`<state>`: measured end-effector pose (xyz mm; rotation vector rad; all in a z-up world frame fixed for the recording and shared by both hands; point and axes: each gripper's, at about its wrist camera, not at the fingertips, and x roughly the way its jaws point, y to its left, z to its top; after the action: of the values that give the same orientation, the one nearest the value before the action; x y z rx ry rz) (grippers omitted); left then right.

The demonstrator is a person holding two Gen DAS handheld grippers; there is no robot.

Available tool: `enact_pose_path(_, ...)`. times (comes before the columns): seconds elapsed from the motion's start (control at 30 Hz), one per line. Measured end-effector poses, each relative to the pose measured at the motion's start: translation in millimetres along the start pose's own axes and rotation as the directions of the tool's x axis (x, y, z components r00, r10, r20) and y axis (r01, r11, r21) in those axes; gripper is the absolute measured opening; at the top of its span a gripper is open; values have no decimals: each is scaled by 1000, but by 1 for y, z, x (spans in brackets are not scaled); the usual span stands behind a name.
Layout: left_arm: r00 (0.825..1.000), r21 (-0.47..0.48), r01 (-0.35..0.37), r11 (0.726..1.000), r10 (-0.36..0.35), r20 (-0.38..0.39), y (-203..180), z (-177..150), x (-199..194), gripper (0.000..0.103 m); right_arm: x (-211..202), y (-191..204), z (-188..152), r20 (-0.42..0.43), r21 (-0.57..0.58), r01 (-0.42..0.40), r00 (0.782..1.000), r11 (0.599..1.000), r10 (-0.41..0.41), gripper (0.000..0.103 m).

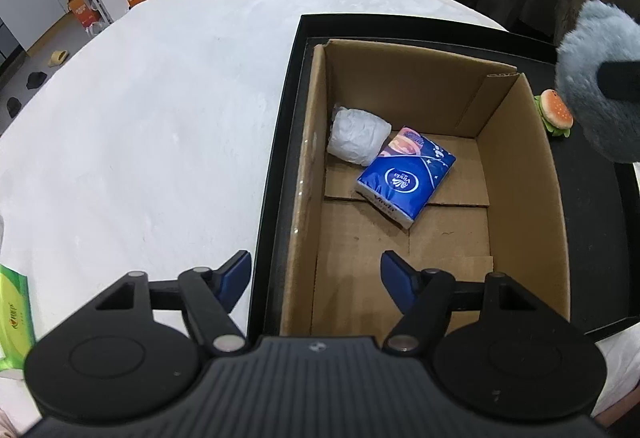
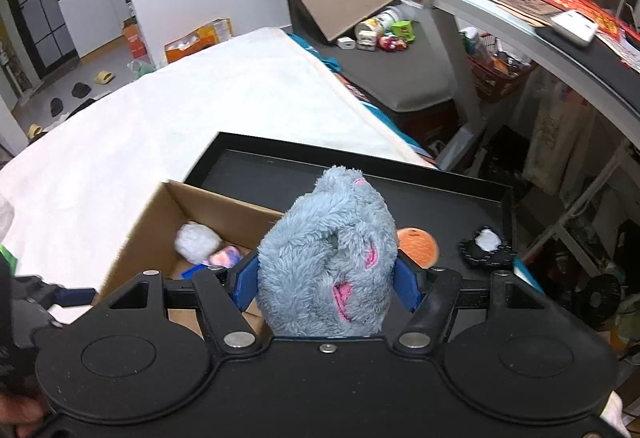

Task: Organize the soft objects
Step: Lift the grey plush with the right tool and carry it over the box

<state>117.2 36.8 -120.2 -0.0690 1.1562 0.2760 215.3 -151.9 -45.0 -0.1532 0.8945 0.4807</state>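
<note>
My right gripper (image 2: 326,284) pinches the grey plush toy (image 2: 328,258) aloft at two o'clock of the cardboard box (image 1: 516,174), ready for dropping beside the tissue pack (image 1: 406,180), while my left gripper (image 1: 316,274) hovers spread and empty, clear of the opening.

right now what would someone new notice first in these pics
The fluffy grey plush fills the middle of the right wrist view, squeezed between the blue pads of the right gripper. Below the empty, open left gripper sits a cardboard box in a black tray, holding a blue tissue pack and a white bundle. A burger toy lies on the tray beside the box.
</note>
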Motion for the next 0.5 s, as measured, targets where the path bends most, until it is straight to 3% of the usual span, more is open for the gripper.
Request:
enact_pose_path(0.33,998,-40,55,998,-55,18,17,-8,7,63,8,44,7,-20,-54,-3,1000,999,2,65)
enact_pose_path(0.5,996,-46,86,995,-86,20,21,-9,11,44,18,63,5,-47,-81,3,999,997,-7,65)
